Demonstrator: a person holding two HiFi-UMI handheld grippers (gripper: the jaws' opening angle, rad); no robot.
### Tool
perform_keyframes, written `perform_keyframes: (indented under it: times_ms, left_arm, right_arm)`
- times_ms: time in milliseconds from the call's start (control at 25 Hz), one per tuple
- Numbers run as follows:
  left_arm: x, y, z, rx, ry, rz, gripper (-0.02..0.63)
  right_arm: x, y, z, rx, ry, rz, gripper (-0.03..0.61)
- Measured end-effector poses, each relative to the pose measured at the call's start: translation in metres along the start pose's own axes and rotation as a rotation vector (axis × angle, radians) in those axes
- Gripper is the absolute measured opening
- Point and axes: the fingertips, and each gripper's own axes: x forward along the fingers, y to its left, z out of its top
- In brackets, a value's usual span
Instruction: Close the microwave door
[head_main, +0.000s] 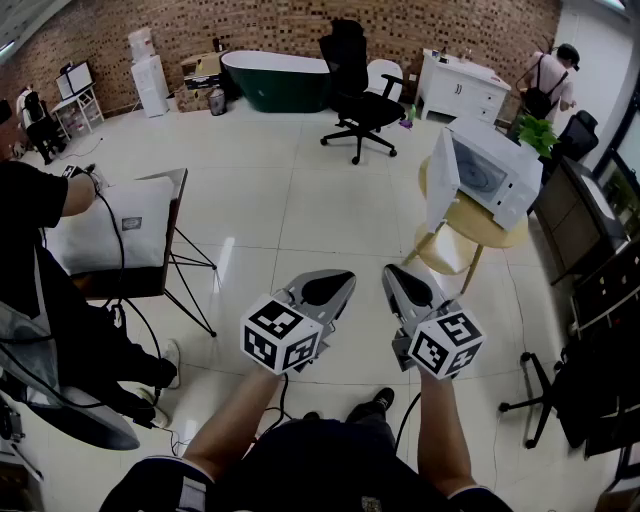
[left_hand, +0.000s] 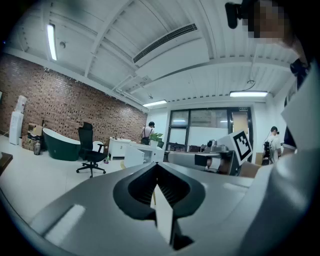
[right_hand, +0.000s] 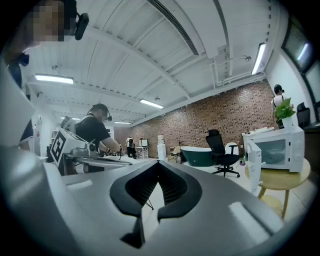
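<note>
Tiled floor (head_main: 320, 210) in head view lies open up to the round table (head_main: 478, 232) (office chair (head_main: 360, 100) well back). Microwave (head_main: 495, 170) fills the tabletop, door (head_main: 441, 180) swung wide at its left edge. Left gripper view: left gripper (left_hand: 157, 167) jaws together, empty. Right gripper view: right gripper (right_hand: 159, 165) likewise pinched, empty.

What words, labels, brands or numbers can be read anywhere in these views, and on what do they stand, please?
No text can be read in any view.
Left claw's marker cube and right claw's marker cube: black-and-white square patterns, no letters.
Cushion: small dark tag, too small to read.
Microwave: no brand legible.
</note>
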Motion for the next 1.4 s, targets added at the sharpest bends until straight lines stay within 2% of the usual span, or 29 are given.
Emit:
perform_keyframes:
  times_ms: [320,520,840,1120,1400]
  left_arm:
    - [0.014,0.0,0.004,0.005,0.013,-0.013,0.012]
    - [0.038,-0.006,0.0,0.009,0.031,-0.041,0.012]
    - [0.111,-0.02,0.0,0.02,0.051,-0.095,0.012]
    - [0.173,-0.028,0.008,0.038,0.06,-0.109,0.012]
    - [0.24,-0.044,0.001,0.035,0.09,-0.107,0.012]
  right_arm:
    - [-0.002,-0.015,0.007,0.006,-0.014,-0.017,0.002]
    - [-0.014,-0.04,0.008,0.016,-0.027,-0.056,0.002]
    - [-0.035,-0.111,0.014,0.026,-0.037,-0.112,0.002]
    - [-0.051,-0.171,0.028,0.028,-0.052,-0.13,0.002]
    - [-0.075,-0.236,0.033,0.046,-0.053,-0.137,0.002]
